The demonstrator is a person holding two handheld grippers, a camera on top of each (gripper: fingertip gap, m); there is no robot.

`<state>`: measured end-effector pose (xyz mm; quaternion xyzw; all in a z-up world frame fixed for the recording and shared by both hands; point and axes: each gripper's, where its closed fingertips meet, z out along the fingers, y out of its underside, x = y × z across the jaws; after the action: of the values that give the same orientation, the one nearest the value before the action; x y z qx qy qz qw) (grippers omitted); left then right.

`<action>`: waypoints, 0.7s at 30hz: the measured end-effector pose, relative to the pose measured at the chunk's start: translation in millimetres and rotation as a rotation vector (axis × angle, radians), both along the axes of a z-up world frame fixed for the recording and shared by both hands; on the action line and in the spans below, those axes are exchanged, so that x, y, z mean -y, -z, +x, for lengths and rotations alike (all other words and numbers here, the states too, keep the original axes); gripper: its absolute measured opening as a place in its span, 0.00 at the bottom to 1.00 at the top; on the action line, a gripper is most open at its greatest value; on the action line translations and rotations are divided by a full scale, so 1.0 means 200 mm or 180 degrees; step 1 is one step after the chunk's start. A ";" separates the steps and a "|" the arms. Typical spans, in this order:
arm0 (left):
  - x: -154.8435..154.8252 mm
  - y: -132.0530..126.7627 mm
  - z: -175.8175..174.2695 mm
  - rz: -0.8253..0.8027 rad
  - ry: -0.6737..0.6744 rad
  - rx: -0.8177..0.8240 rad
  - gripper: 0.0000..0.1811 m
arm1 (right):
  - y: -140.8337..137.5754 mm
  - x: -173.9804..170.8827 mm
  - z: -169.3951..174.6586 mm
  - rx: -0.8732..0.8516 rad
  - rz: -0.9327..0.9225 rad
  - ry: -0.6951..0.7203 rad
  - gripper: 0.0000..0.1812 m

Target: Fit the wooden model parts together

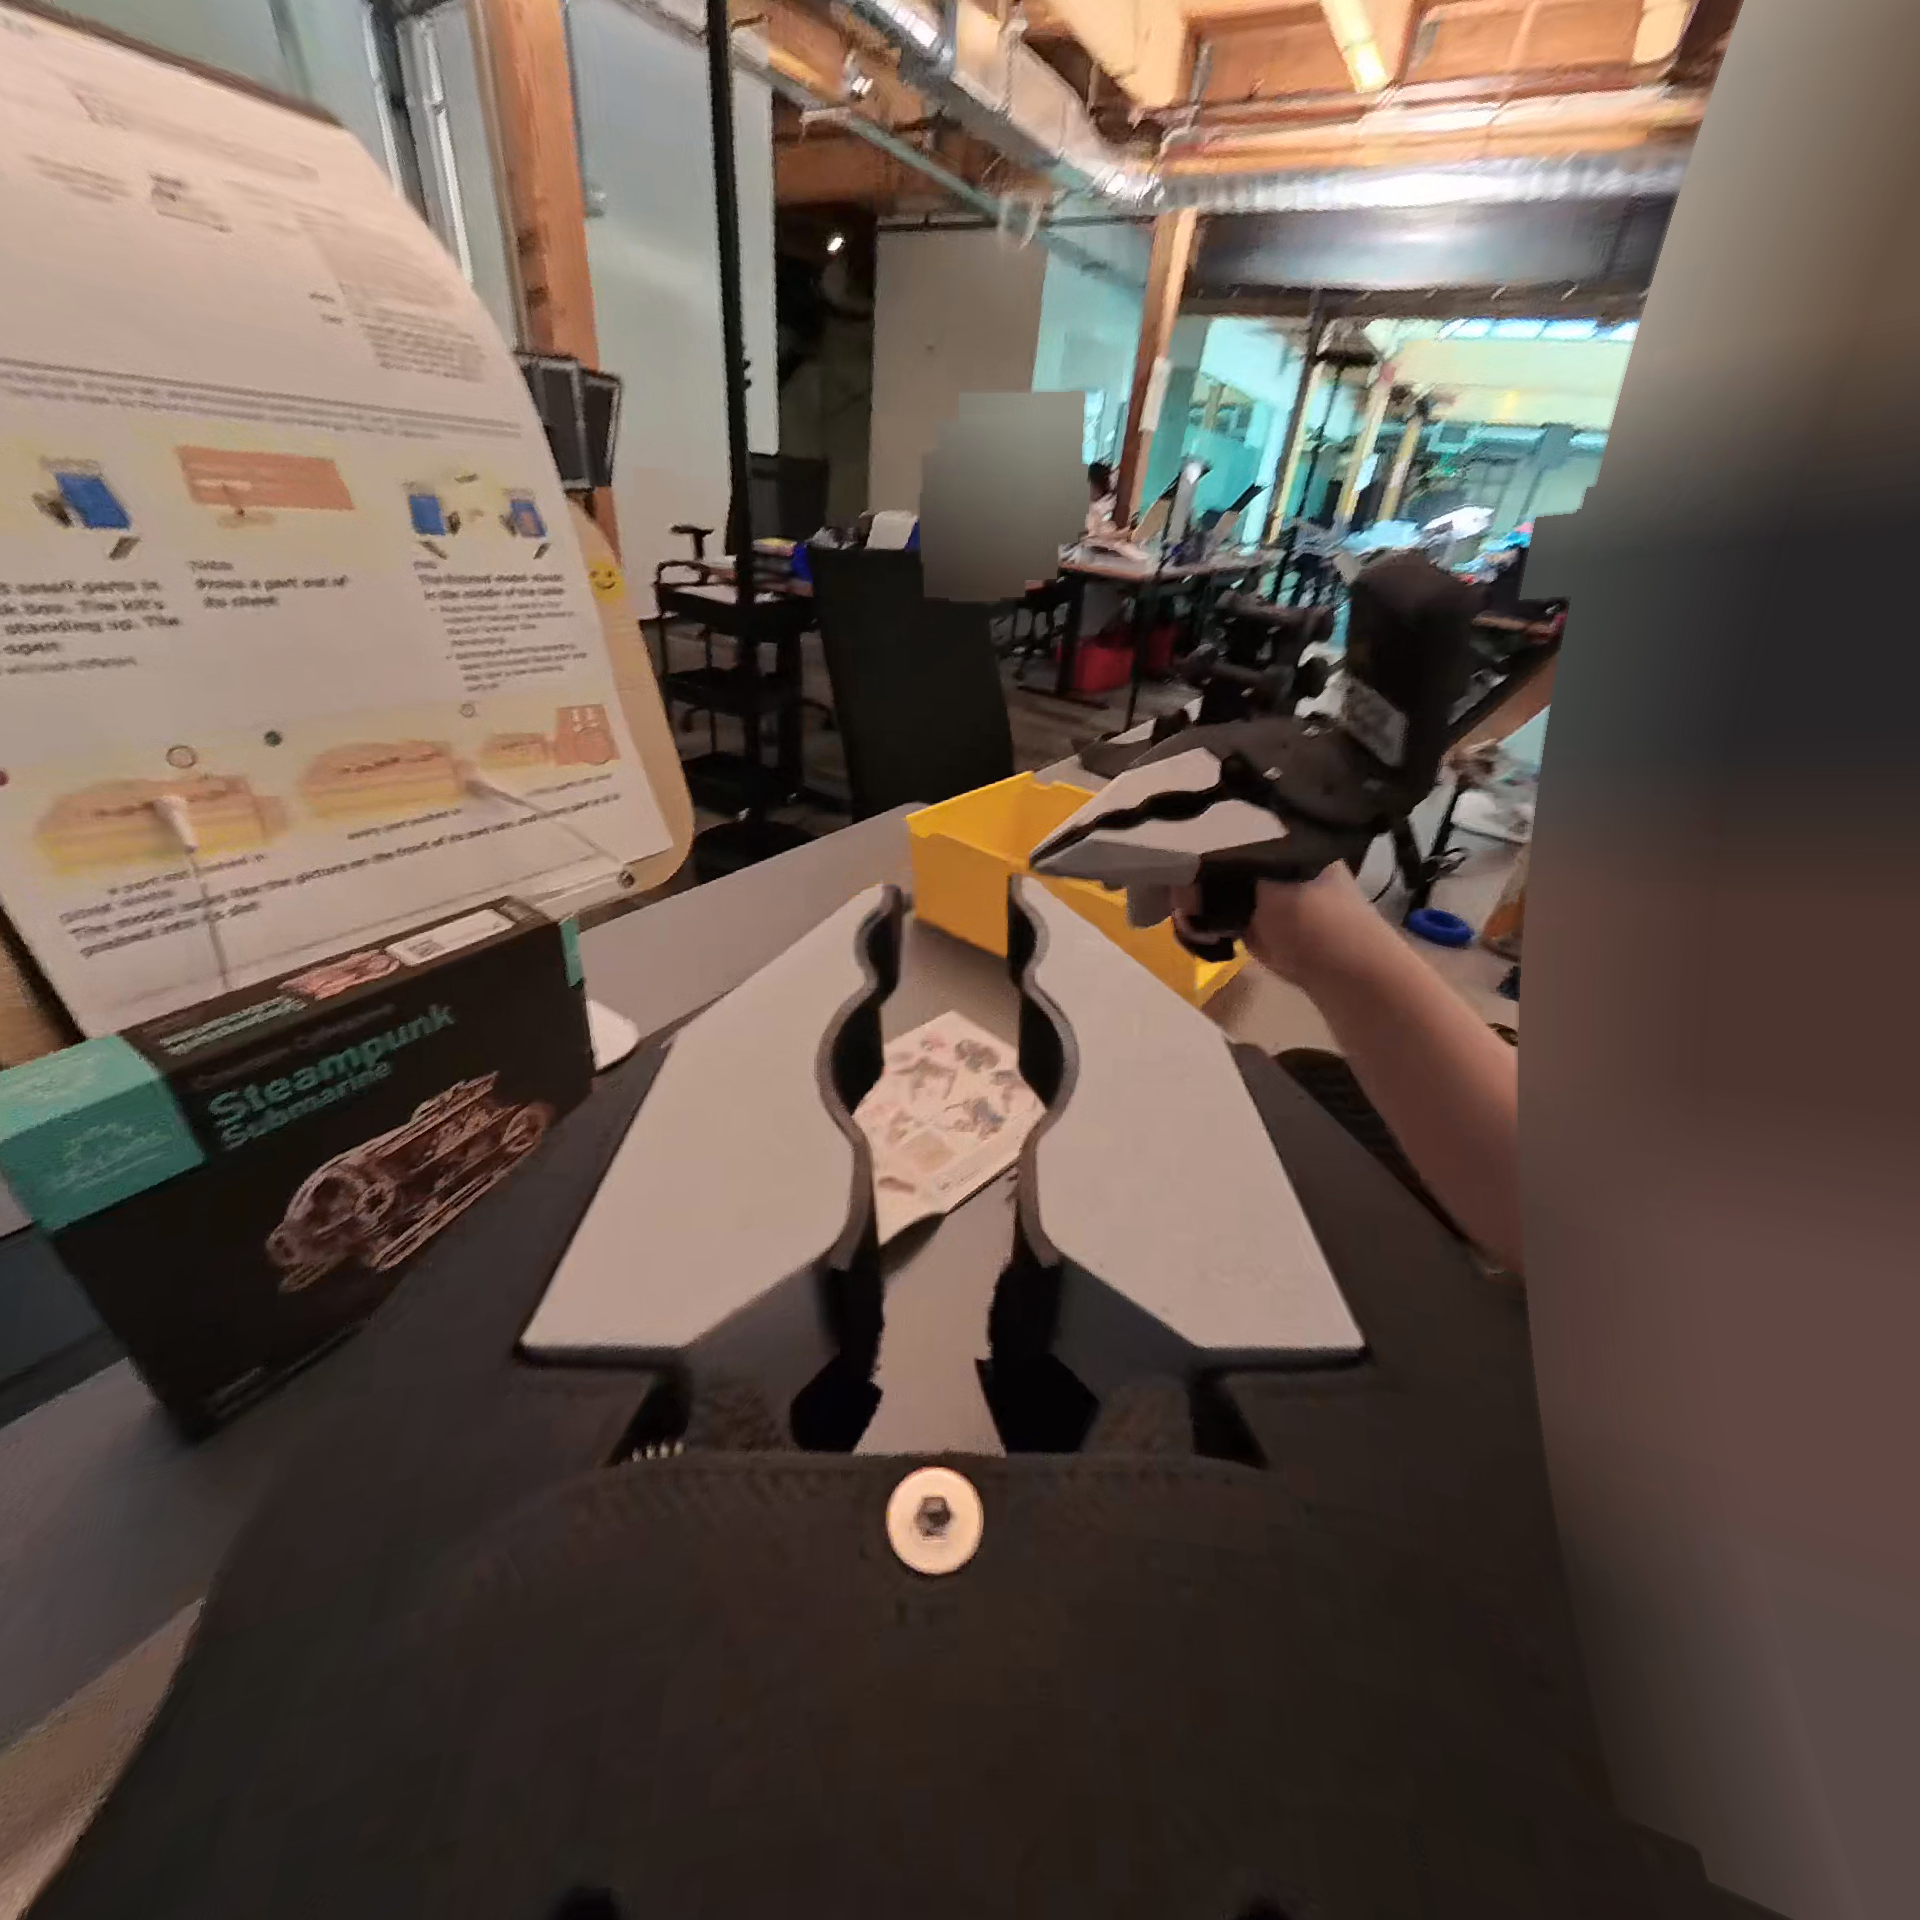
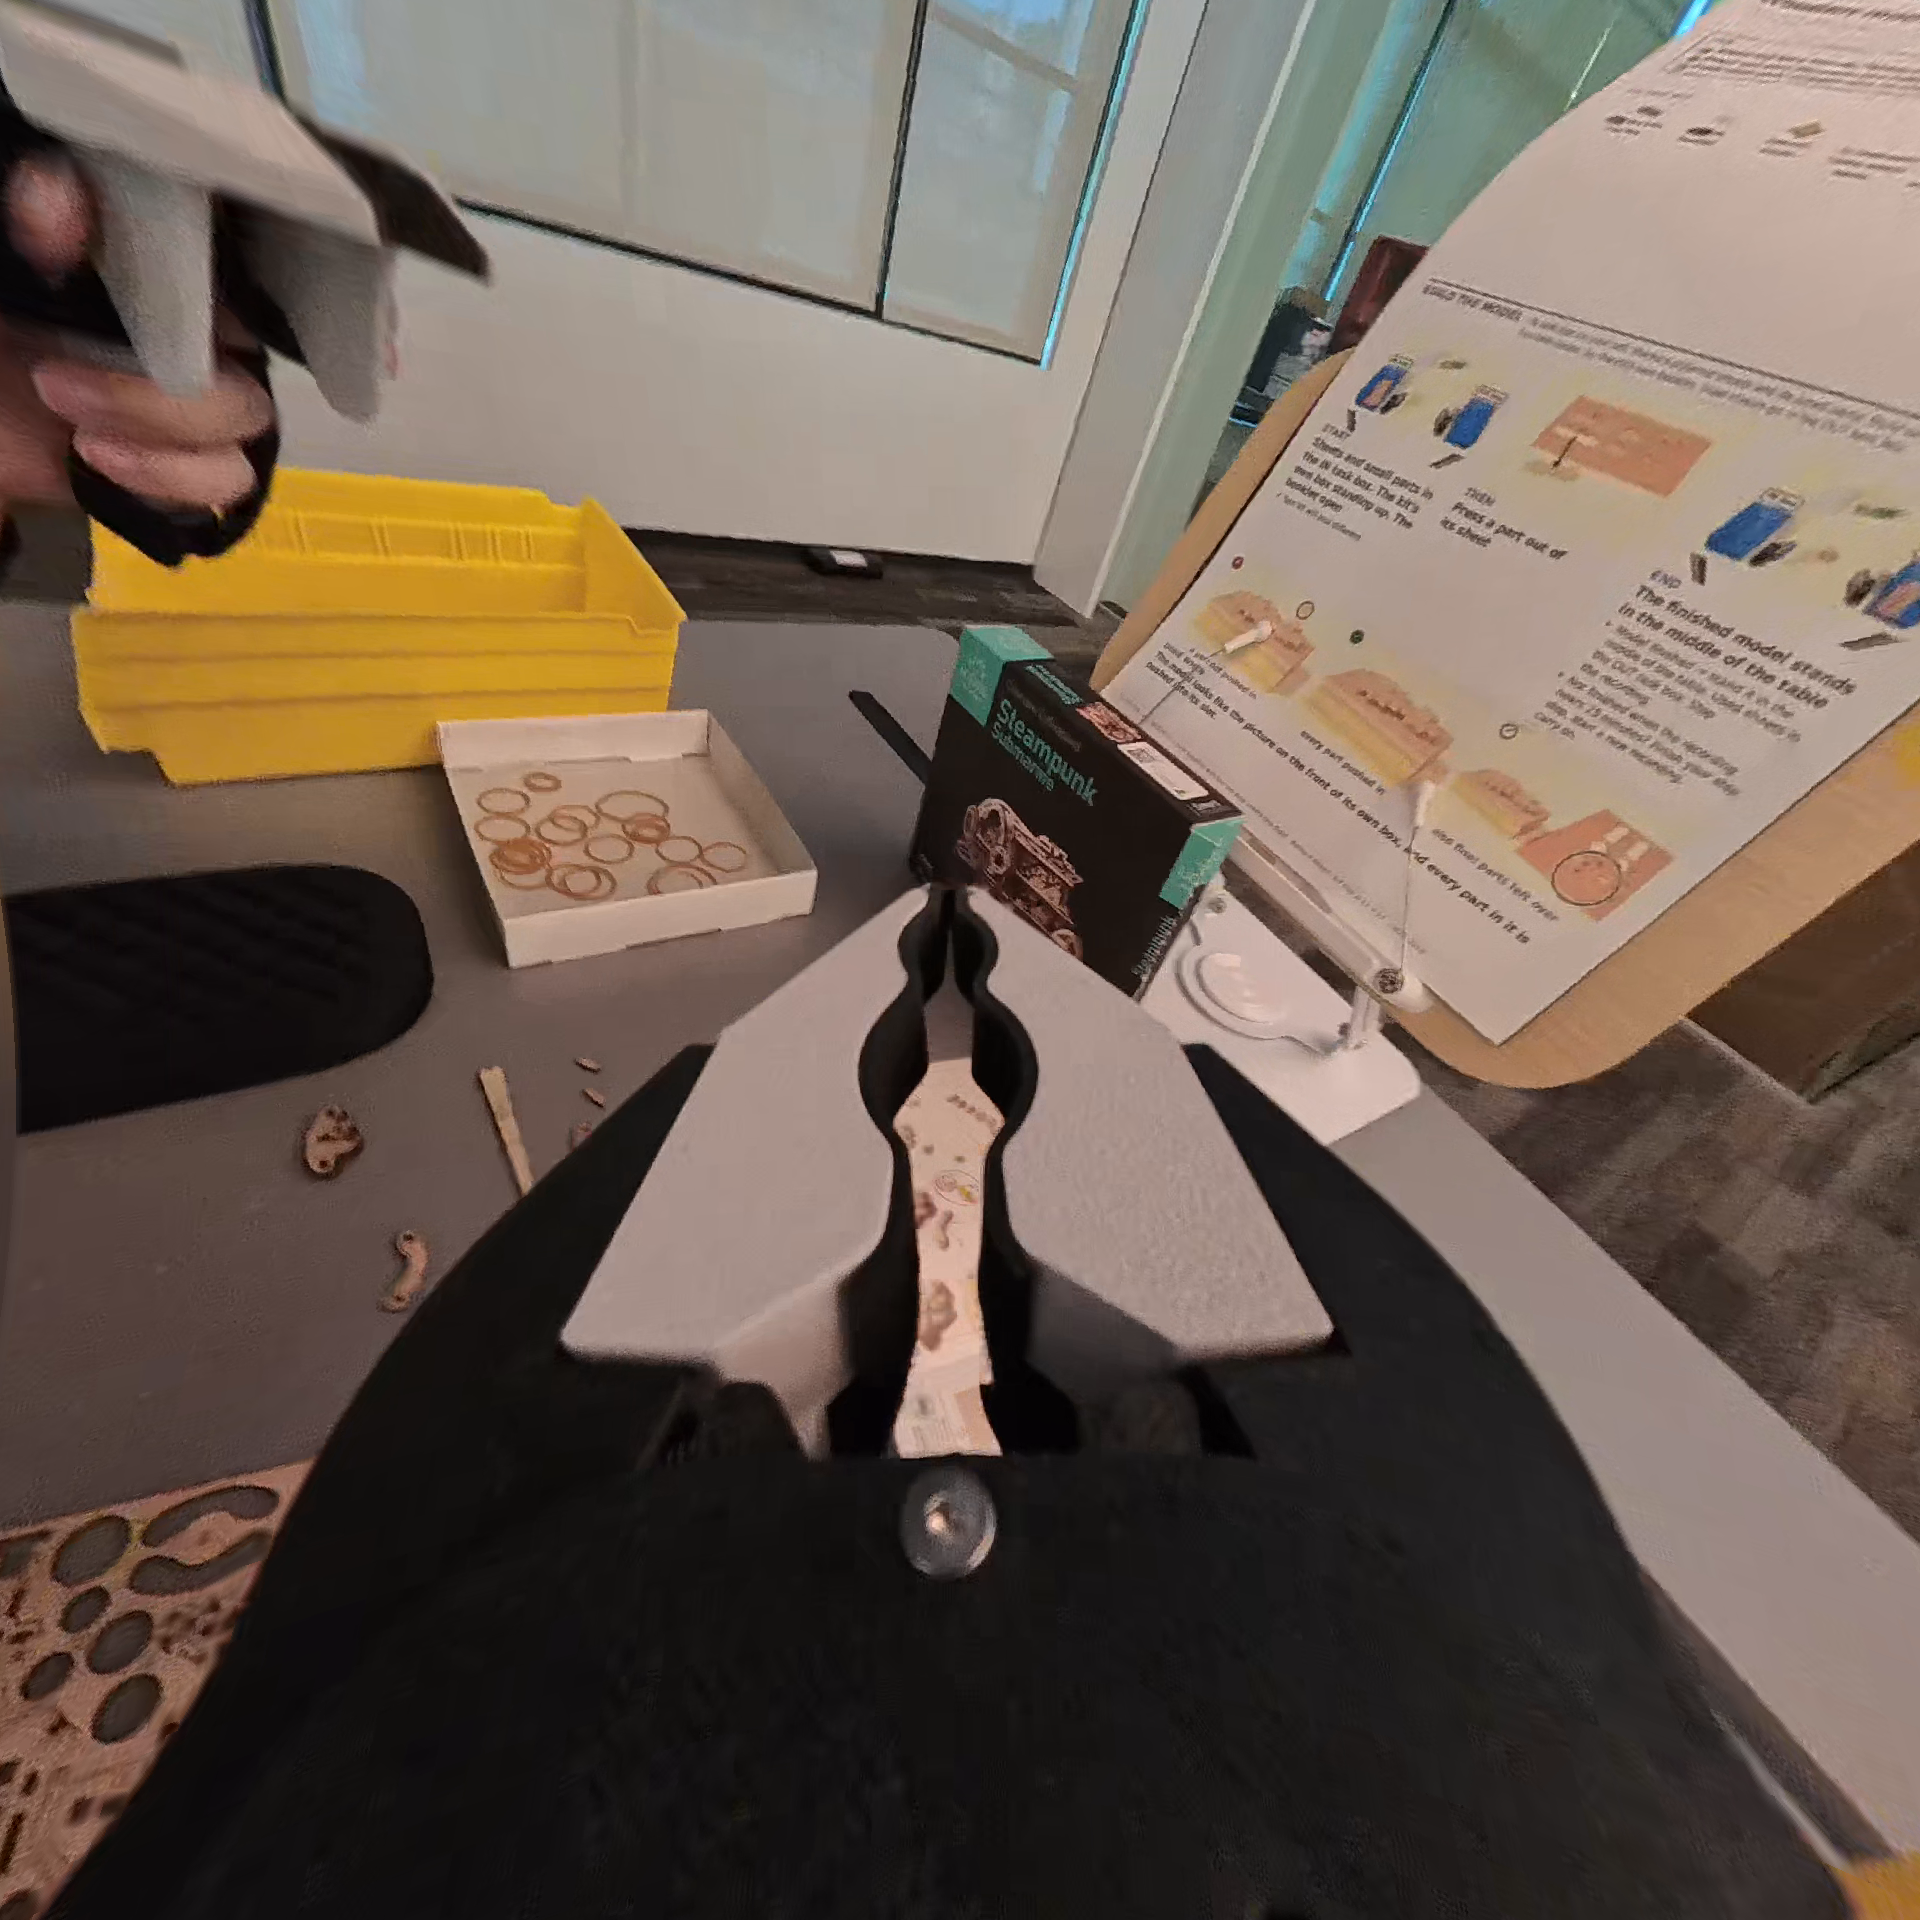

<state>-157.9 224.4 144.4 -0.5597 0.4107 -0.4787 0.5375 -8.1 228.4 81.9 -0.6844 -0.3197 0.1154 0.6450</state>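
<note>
Left wrist view: the left gripper (image 1: 958, 904) hangs spread and empty above a printed leaflet (image 1: 951, 1117). Right gripper (image 2: 948, 902) – tips pressed together, nothing visibly between them – points at the kit box (image 2: 1070, 821); loose wooden parts (image 2: 332, 1141) lie on the grey table (image 2: 208, 1226) near a punched sheet (image 2: 104, 1642).

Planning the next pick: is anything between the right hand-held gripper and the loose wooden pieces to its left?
Nothing visible. The loose wooden pieces lie on bare table left of the right hand-held gripper; the black pad and white tray sit beyond them.
</note>
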 end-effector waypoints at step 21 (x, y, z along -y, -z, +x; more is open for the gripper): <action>0.00 0.25 0.02 0.0253 -0.0124 -0.1186 0.17 | -0.09 0.10 0.00 -0.0048 -0.0097 0.0015 0.00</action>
<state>-153.8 225.1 93.8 -0.6249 0.5109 -0.3396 0.4829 -7.4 207.6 99.0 -0.6941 -0.3114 0.1239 0.6371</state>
